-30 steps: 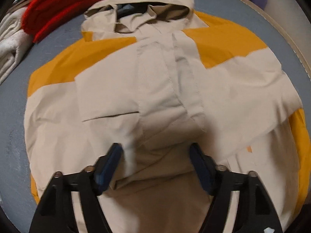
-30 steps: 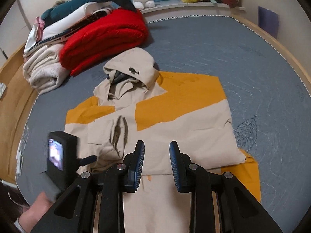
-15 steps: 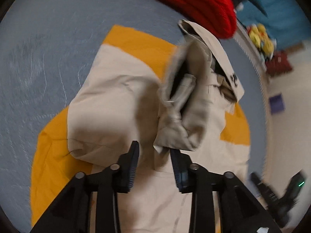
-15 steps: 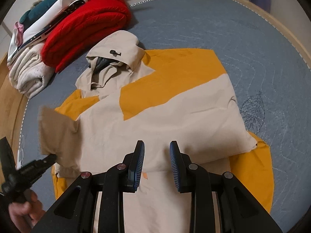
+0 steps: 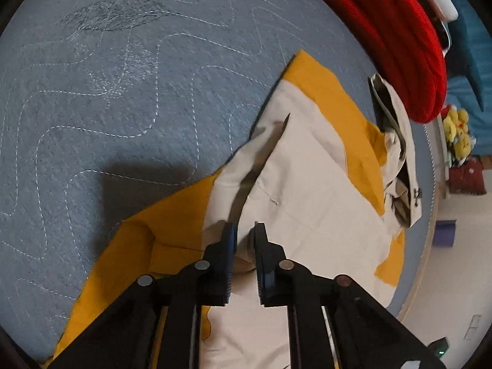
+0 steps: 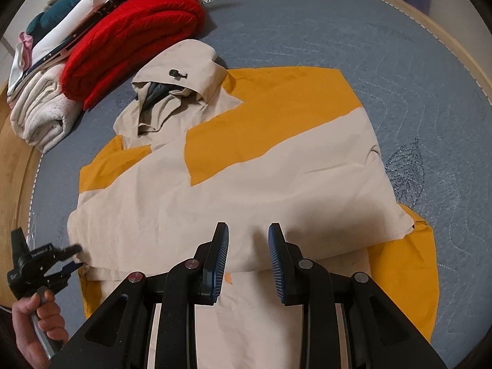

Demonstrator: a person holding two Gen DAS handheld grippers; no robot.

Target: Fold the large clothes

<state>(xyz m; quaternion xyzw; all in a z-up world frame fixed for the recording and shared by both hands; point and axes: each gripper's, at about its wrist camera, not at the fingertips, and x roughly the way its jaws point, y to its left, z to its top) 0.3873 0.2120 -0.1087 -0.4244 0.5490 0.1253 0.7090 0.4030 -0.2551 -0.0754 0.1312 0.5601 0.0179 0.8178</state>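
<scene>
A beige and orange hooded jacket point(image 6: 246, 190) lies flat on the grey-blue quilt point(image 6: 338, 30), with its hood point(image 6: 184, 61) towards the red blanket. In the right wrist view my left gripper point(image 6: 77, 256) sits at the jacket's left edge, held by a hand point(image 6: 37, 323). Seen from the left wrist, the left gripper point(image 5: 244, 233) has its jaws closing on a fold of beige jacket point(image 5: 307, 184) cloth that sits between them. My right gripper point(image 6: 248, 236) hangs open over the jacket's lower middle, with nothing between its fingers.
A rolled red blanket point(image 6: 132, 33) and a stack of folded white and teal textiles point(image 6: 40, 113) lie at the bed's far left. The wooden bed edge point(image 6: 12, 160) runs along the left. Plush toys point(image 5: 458, 135) sit beyond the bed.
My left gripper rolled and swung out to the jacket's left edge with the sleeve, which was lifted and now lies down; its jaws narrowed. The right gripper sank slightly towards the jacket.
</scene>
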